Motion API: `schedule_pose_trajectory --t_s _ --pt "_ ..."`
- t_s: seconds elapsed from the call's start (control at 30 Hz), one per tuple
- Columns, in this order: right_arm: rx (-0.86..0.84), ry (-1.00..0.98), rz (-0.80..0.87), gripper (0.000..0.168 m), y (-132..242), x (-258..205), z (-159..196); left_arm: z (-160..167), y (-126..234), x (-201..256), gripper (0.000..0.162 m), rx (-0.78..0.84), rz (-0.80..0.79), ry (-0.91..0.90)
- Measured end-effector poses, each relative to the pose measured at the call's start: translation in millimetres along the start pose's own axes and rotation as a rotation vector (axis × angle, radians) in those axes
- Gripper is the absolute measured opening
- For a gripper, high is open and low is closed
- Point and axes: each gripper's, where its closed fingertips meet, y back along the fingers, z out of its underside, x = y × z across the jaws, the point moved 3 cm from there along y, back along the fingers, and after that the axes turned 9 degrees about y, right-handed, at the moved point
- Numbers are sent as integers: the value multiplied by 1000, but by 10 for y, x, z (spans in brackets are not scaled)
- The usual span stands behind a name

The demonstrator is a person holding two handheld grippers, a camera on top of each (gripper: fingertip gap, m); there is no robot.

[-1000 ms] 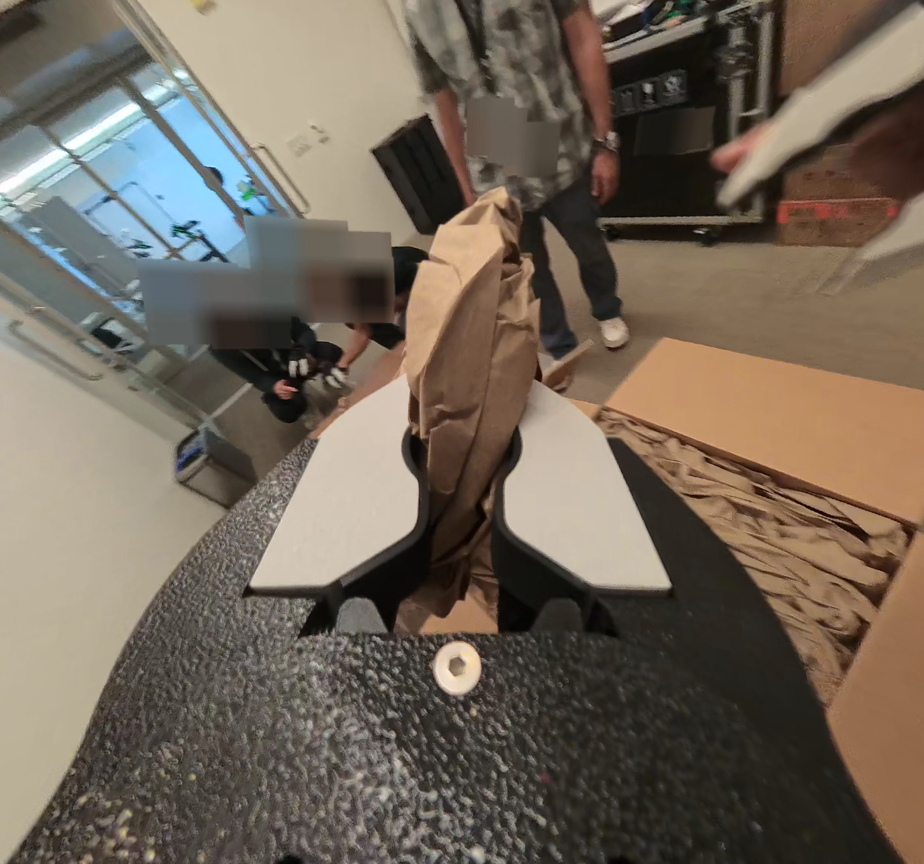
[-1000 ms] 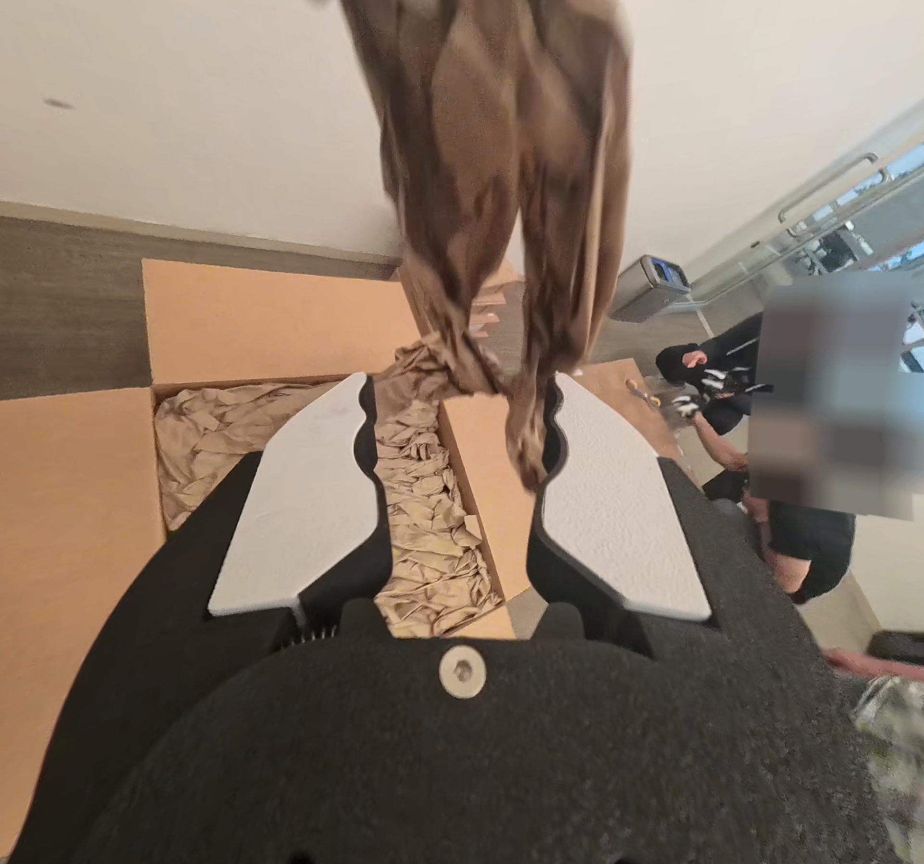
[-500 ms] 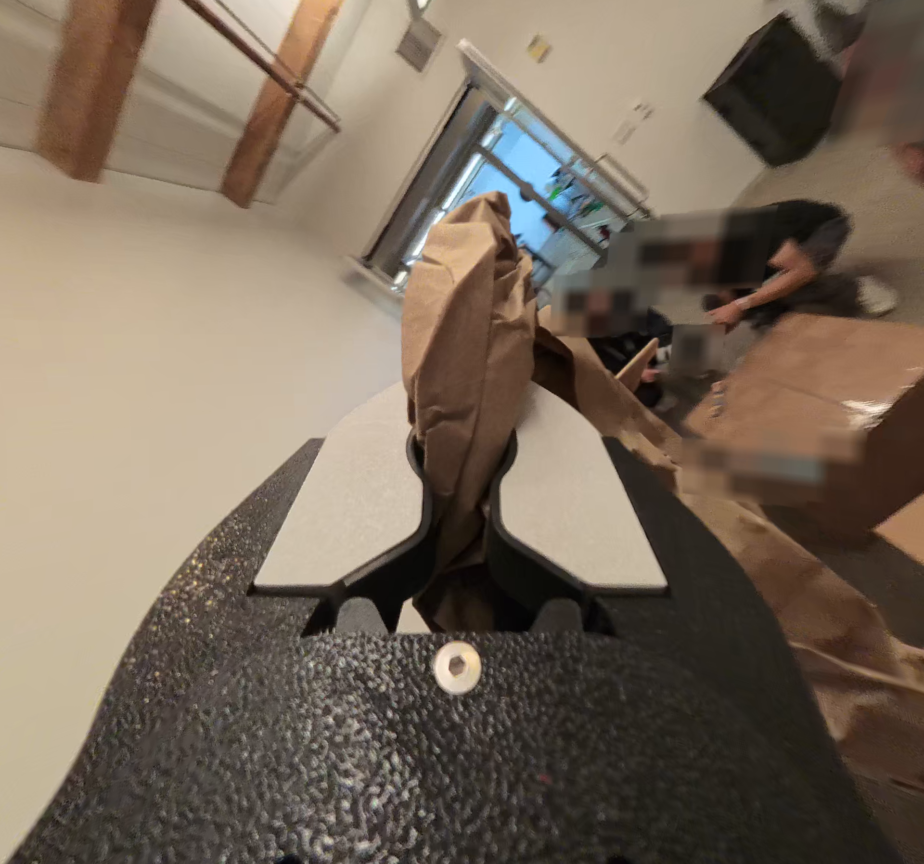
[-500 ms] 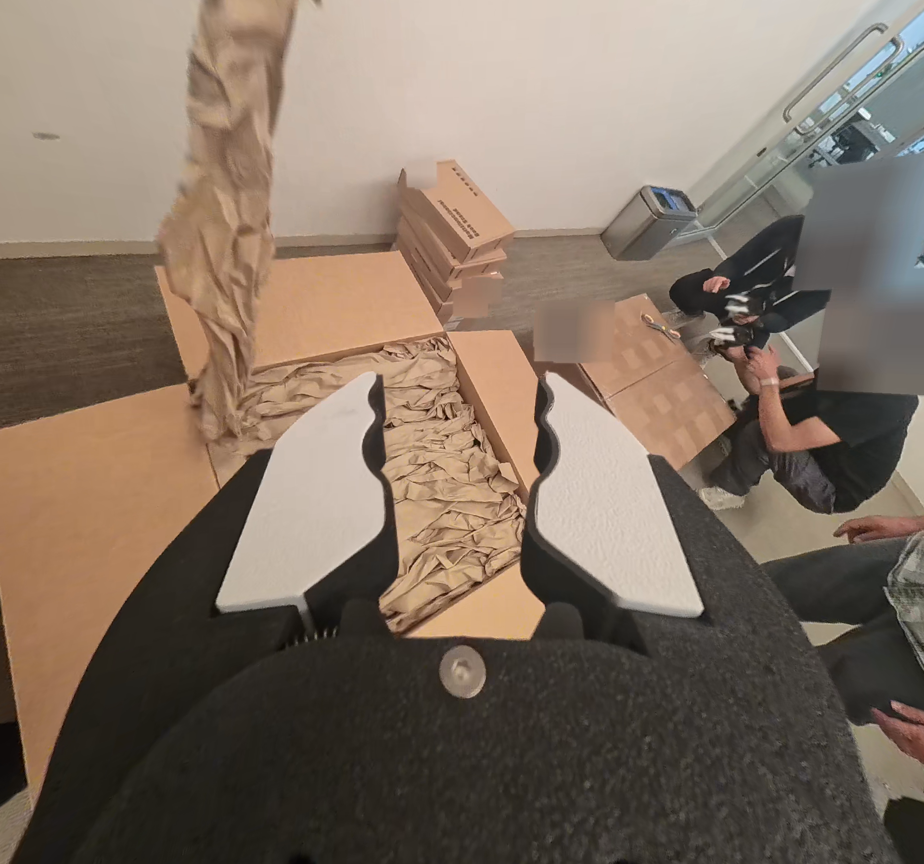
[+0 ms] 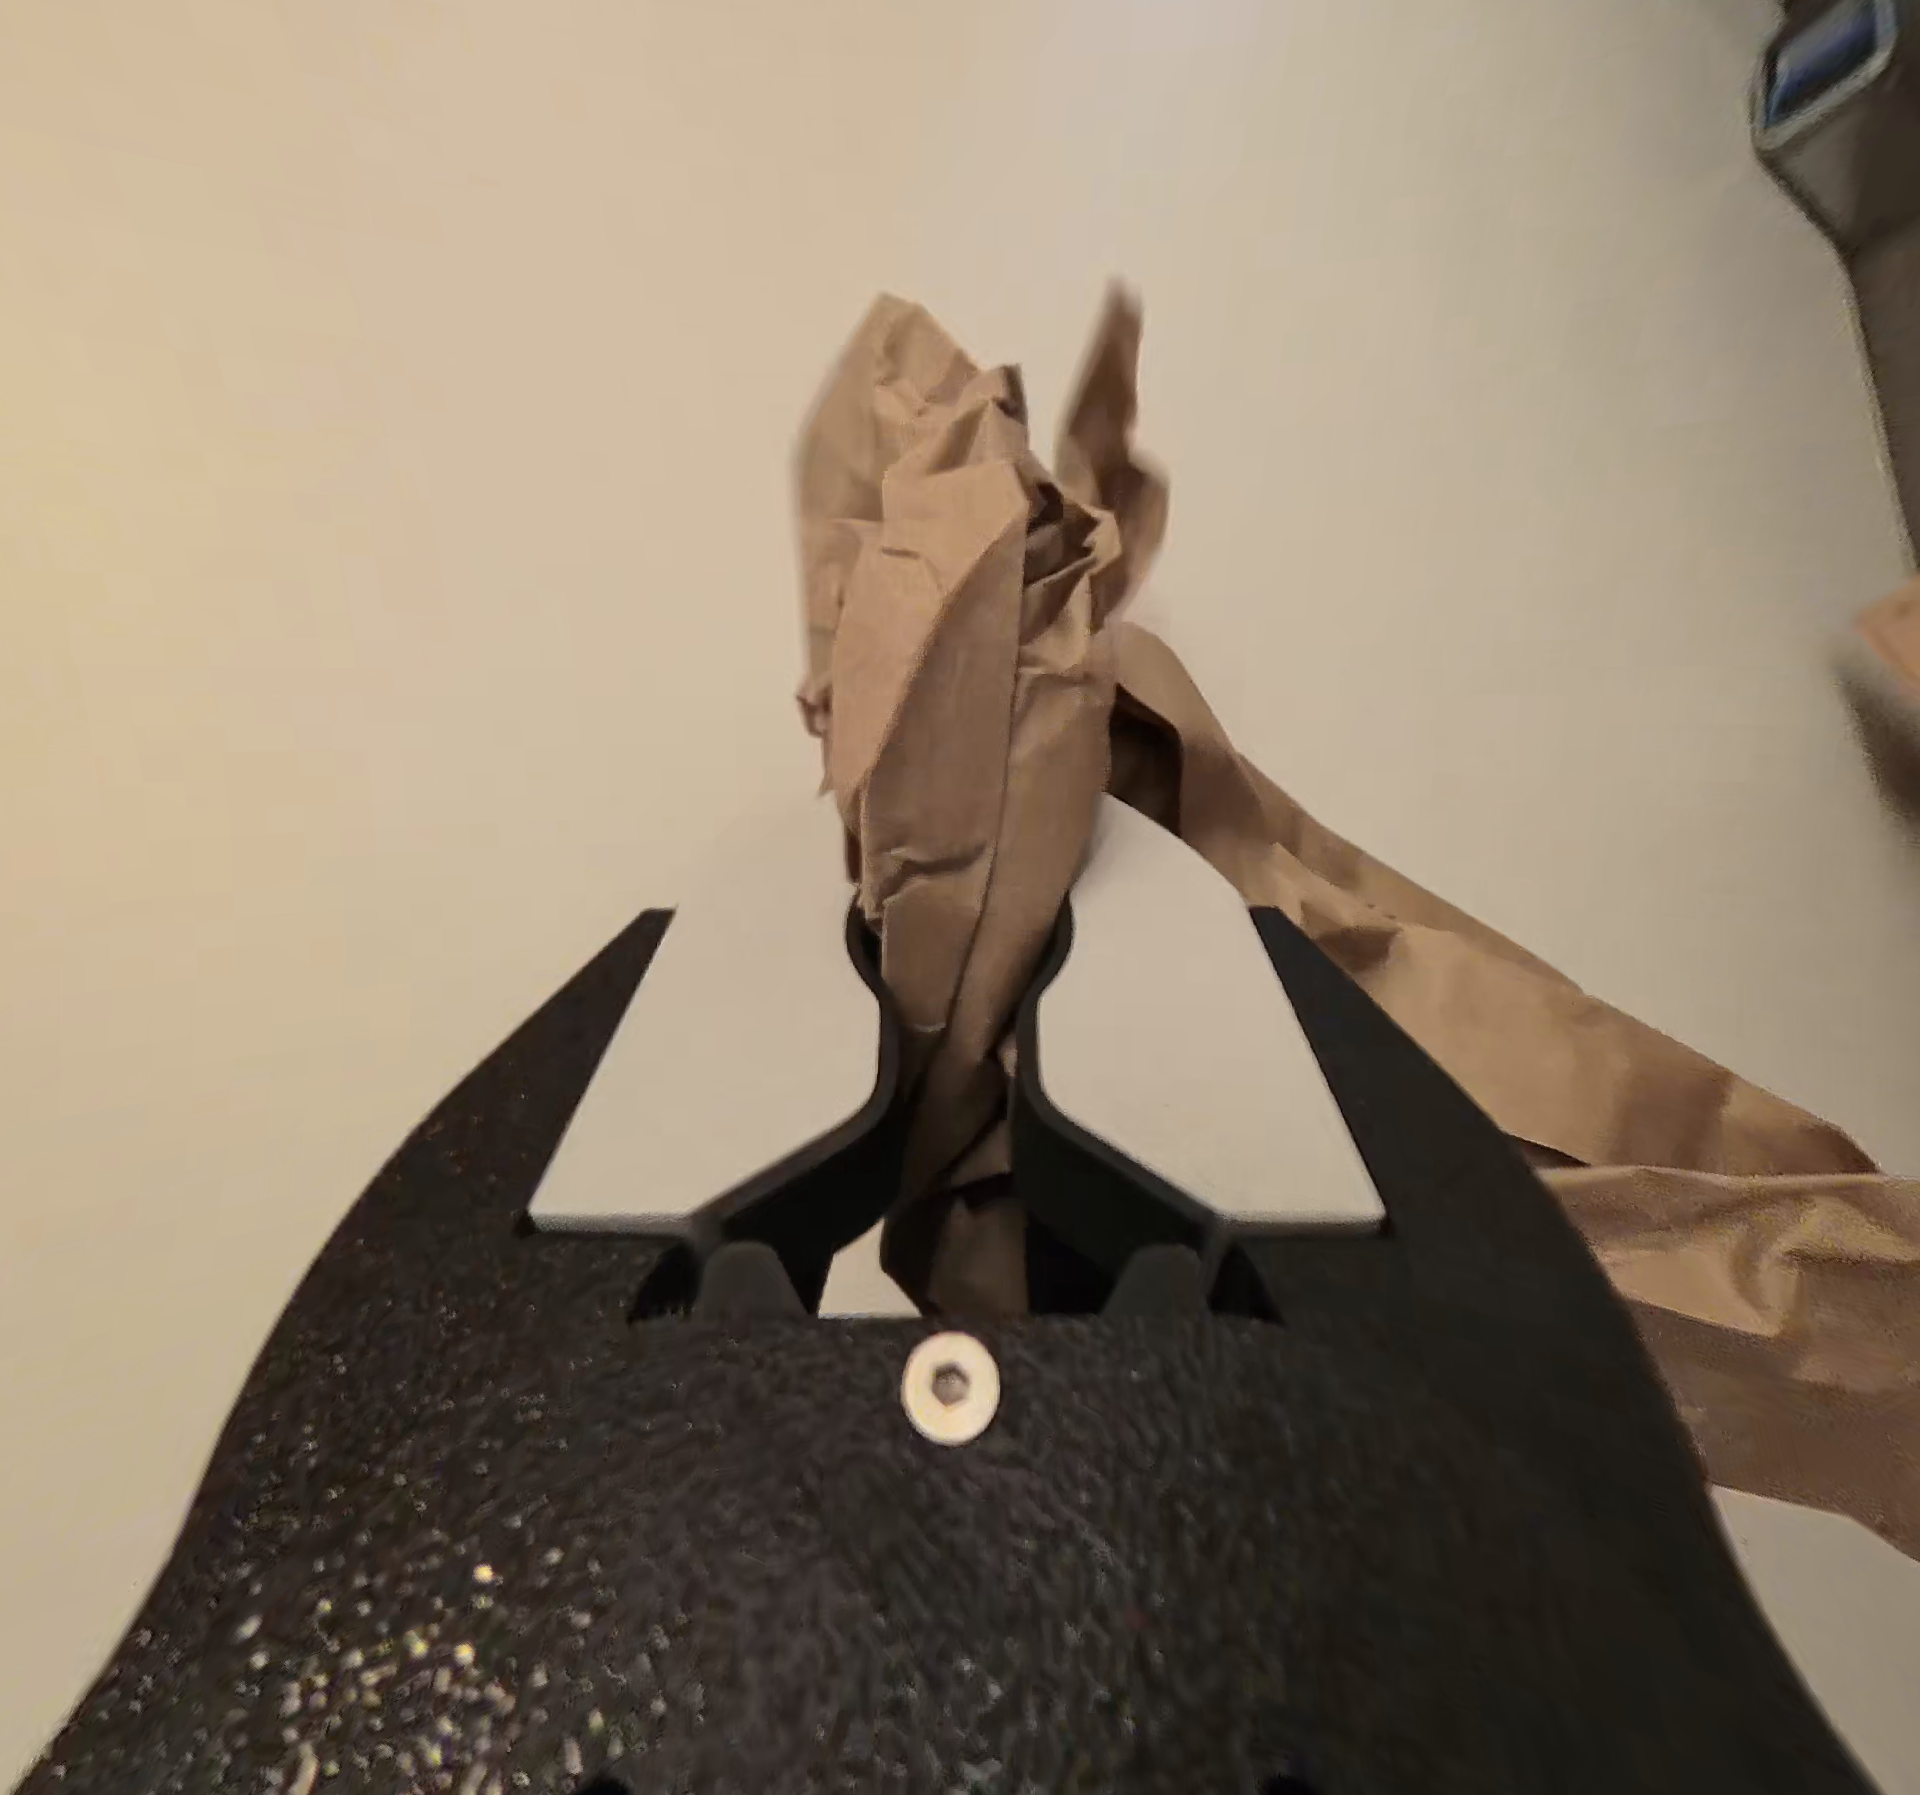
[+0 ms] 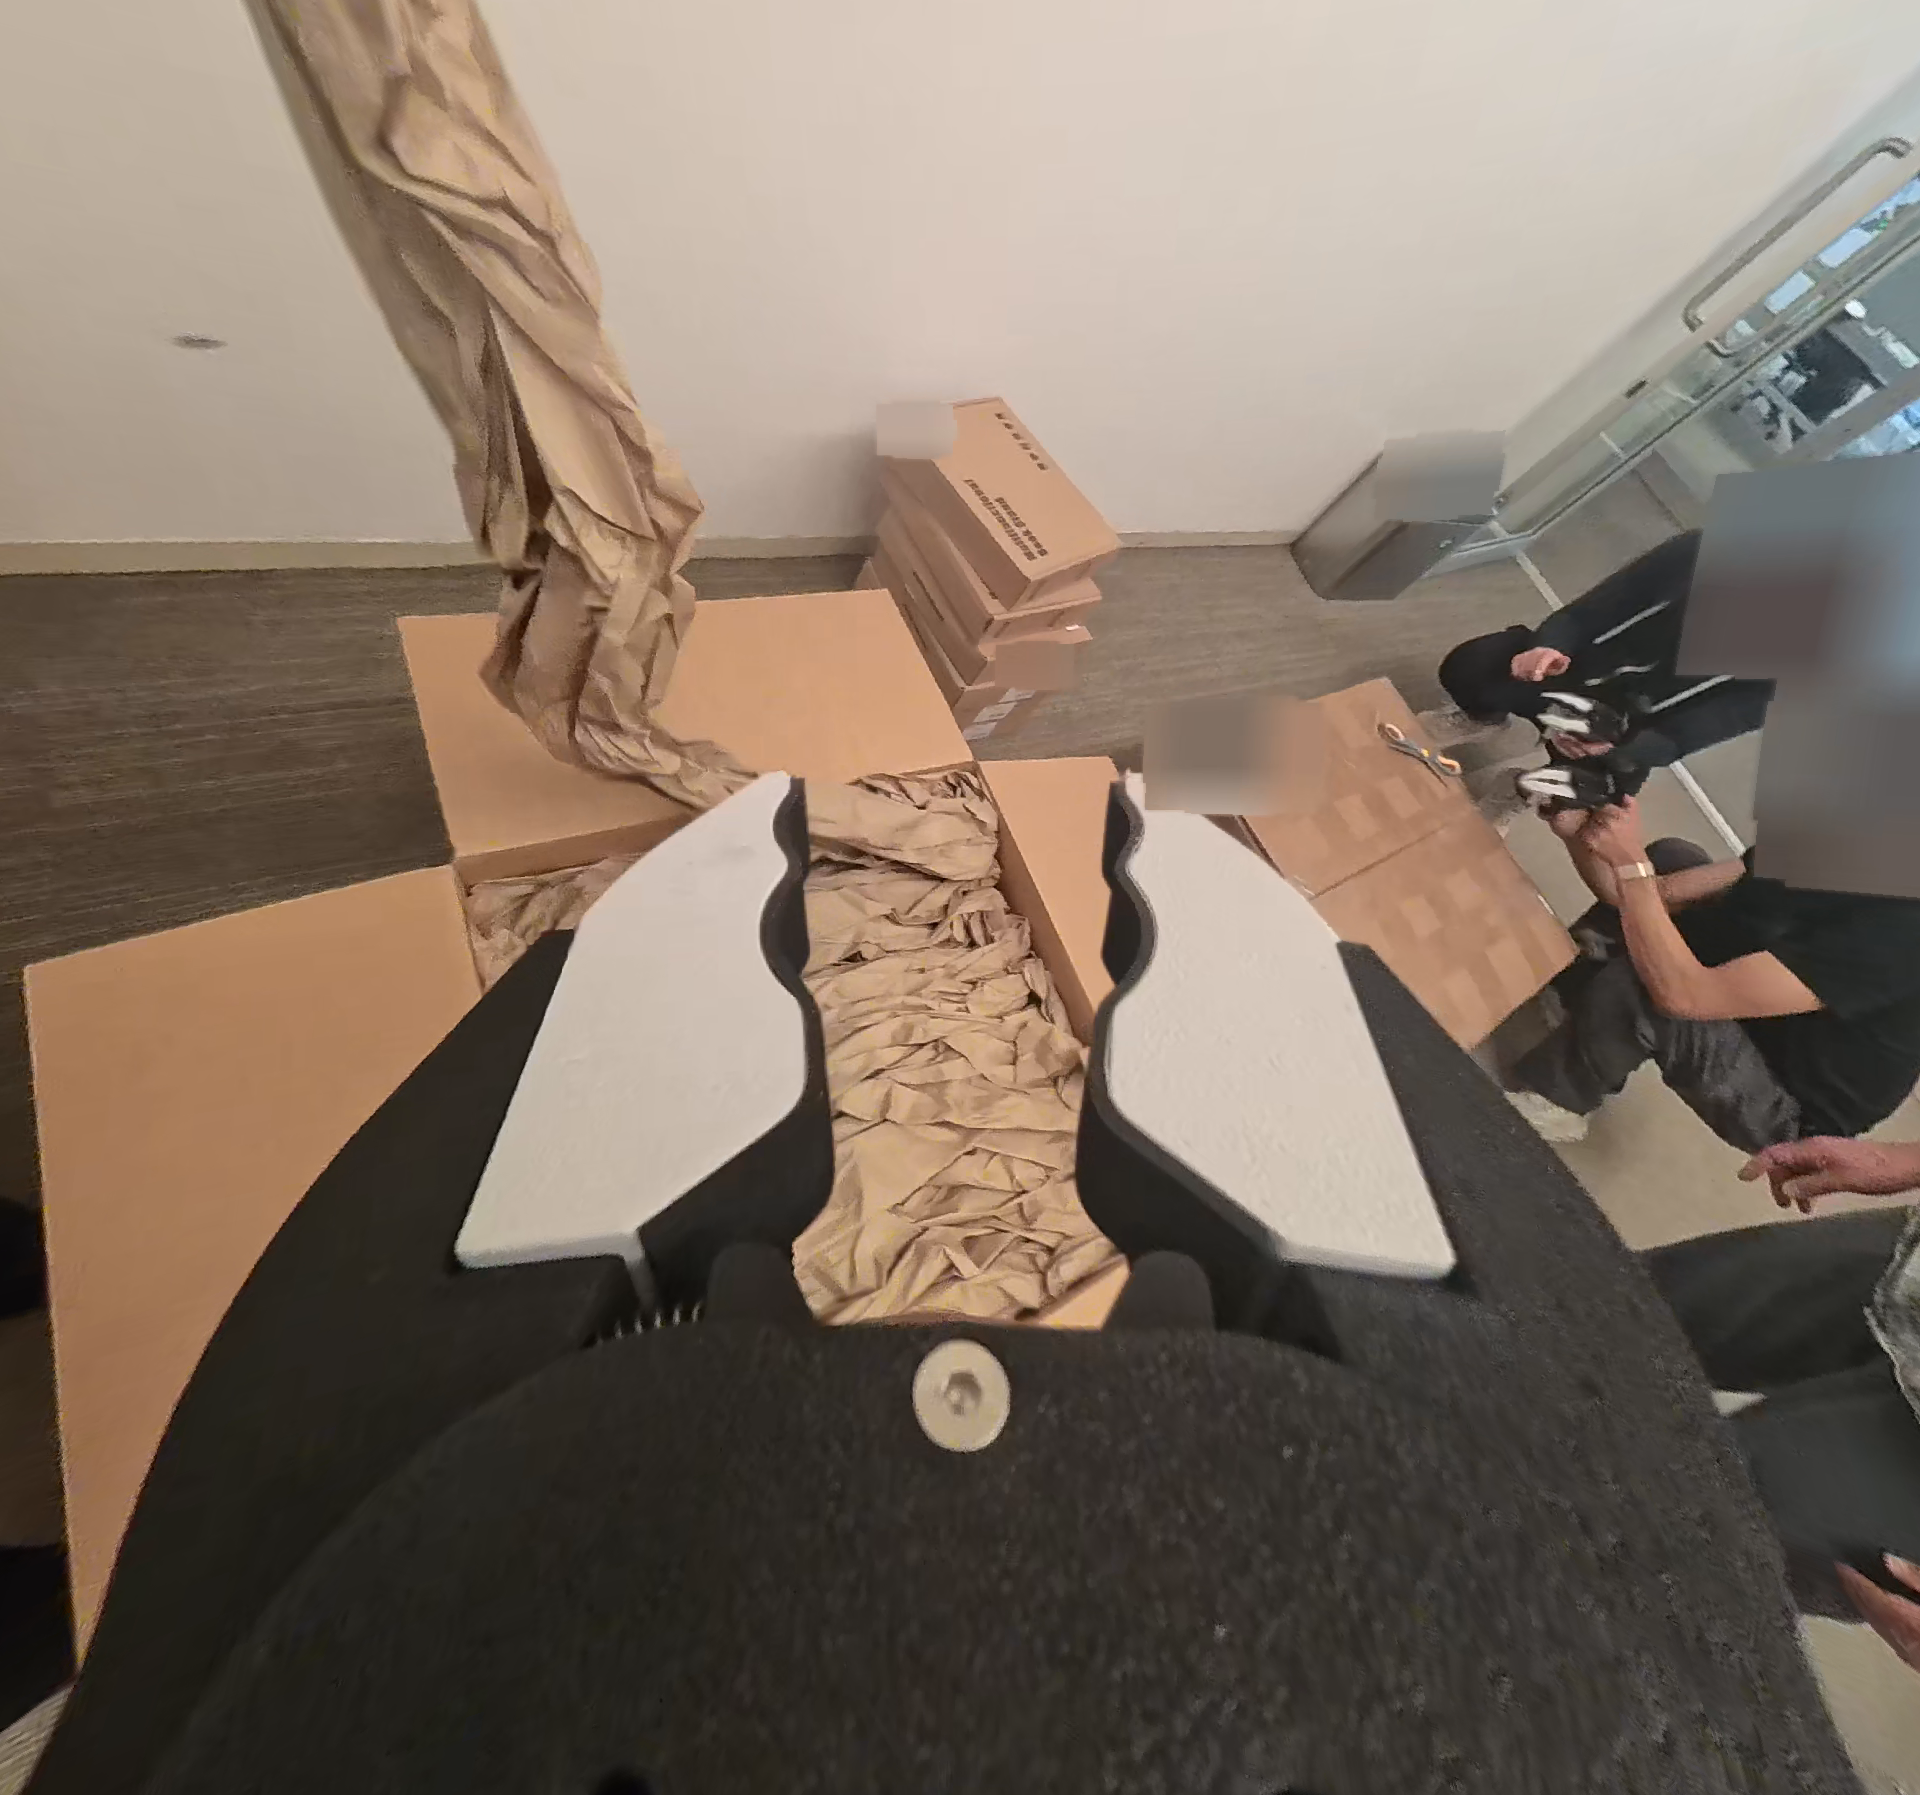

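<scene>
pale wall behind, left hand-held gripper [image 5: 961, 956] clamping crumpled brown paper [image 5: 956, 665], right hand-held gripper [image 6: 954, 815] wide, empty

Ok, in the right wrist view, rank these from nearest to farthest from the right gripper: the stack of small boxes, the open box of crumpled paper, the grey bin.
1. Open box: directly below the right gripper, between its fingers.
2. Stack of small boxes: beyond the open box, by the wall.
3. Grey bin: far right, near the glass door.

packing paper [image 5: 961, 758] brown | box [image 6: 260, 1070] tan | carpet [image 6: 187, 706] grey, streaked
</scene>
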Motion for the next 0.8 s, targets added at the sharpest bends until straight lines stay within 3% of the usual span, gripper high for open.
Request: schedule_pose_trajectory --t_s 0.1,0.2,0.43,0.53,0.63,0.7,0.8 --pt "-10 4 -45 54 -169 -118 -64 1334 -69 421 17 -151 81 56" --pt "-47 27 -91 54 -308 -230 -92 2403 15 1214 18 -248 204 119" --pt "-105 78 -196 54 -601 -441 -202 4362 375 3730 19 -500 545 205" --pt "-127 120 -230 55 -702 -535 -263 4997 543 4696 20 -595 643 277" --pt "-154 155 -249 55 -755 -617 -277 5417 657 5402 26 -645 674 372" --pt "-169 150 -261 56 -765 -662 -249 5560 710 5707 32 -674 684 406" --pt "-177 130 -265 57 -744 -698 -159 5526 660 5908 52 -690 664 393"
